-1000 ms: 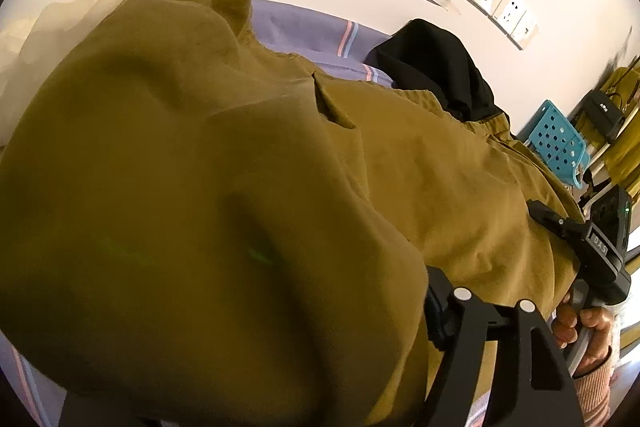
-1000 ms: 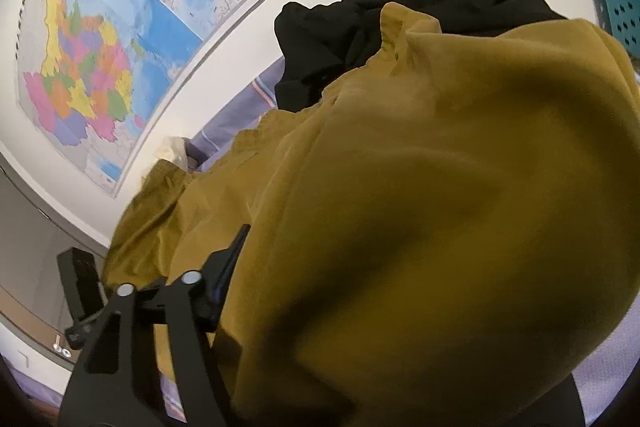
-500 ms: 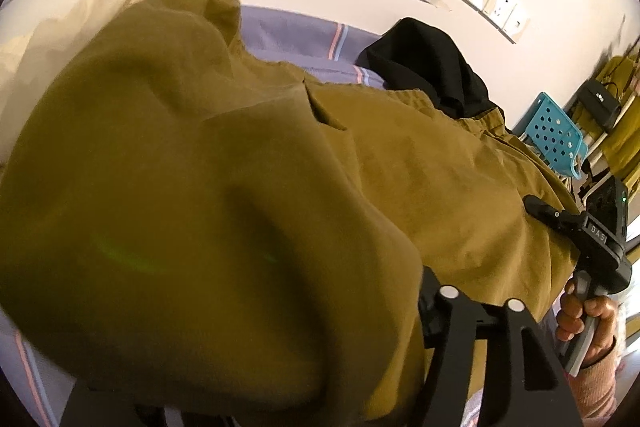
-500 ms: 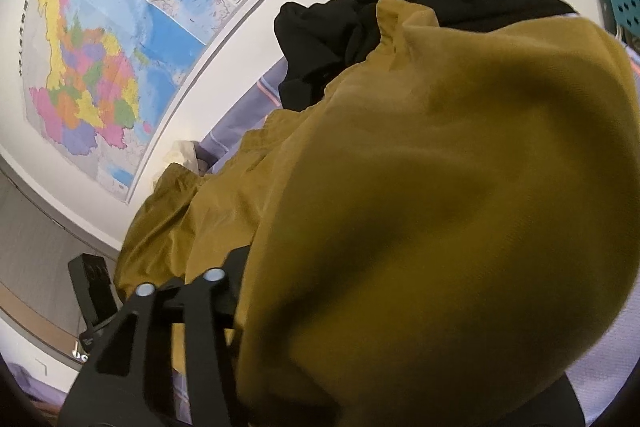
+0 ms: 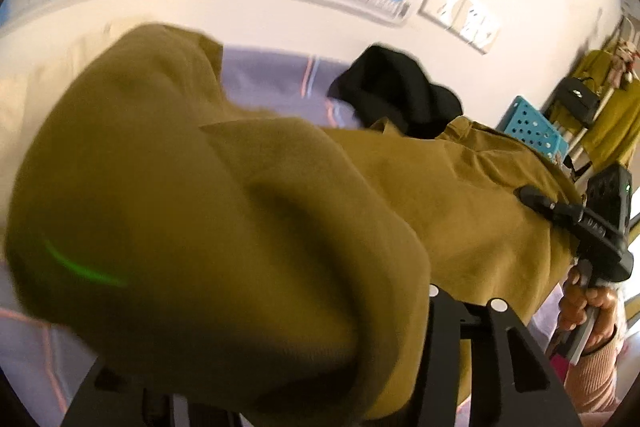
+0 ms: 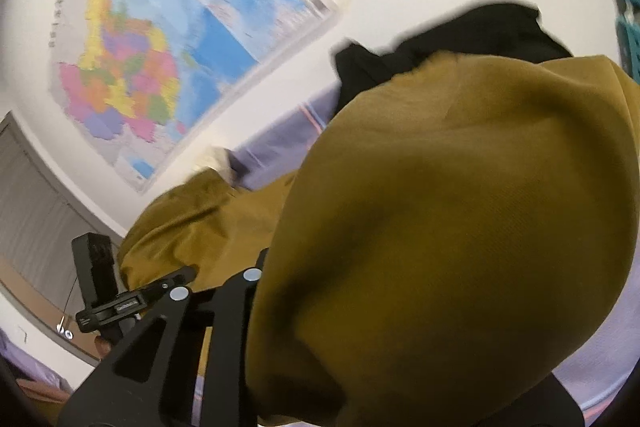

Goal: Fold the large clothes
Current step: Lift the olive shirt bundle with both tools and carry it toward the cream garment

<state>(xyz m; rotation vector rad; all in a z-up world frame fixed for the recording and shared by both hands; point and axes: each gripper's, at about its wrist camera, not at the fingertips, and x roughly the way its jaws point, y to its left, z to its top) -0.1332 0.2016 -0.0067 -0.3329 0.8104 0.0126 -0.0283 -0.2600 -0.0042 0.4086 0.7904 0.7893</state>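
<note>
Mustard garment (image 5: 224, 227) is bunched between both sets of jaws and draped over each lens, the rest sagging between my two hands above the bed. Left gripper (image 5: 280, 367): jaws closing, cloth between them, tips buried, so I can't tell if the pads bite yet. Right gripper (image 6: 360, 347): same, closing on a wad of cloth, tips hidden (no clean view of either pinch). Risks as I judge them: a thick wad slips out if the pinch caught only an outer layer; uneven hold twists the fold; trailing hem may drag the black garment (image 5: 392, 95) lying just behind. Bed has a lilac striped sheet (image 5: 272, 79); white wall with map (image 6: 160, 39), sockets (image 5: 460, 15), blue crate (image 5: 532, 131) right.
</note>
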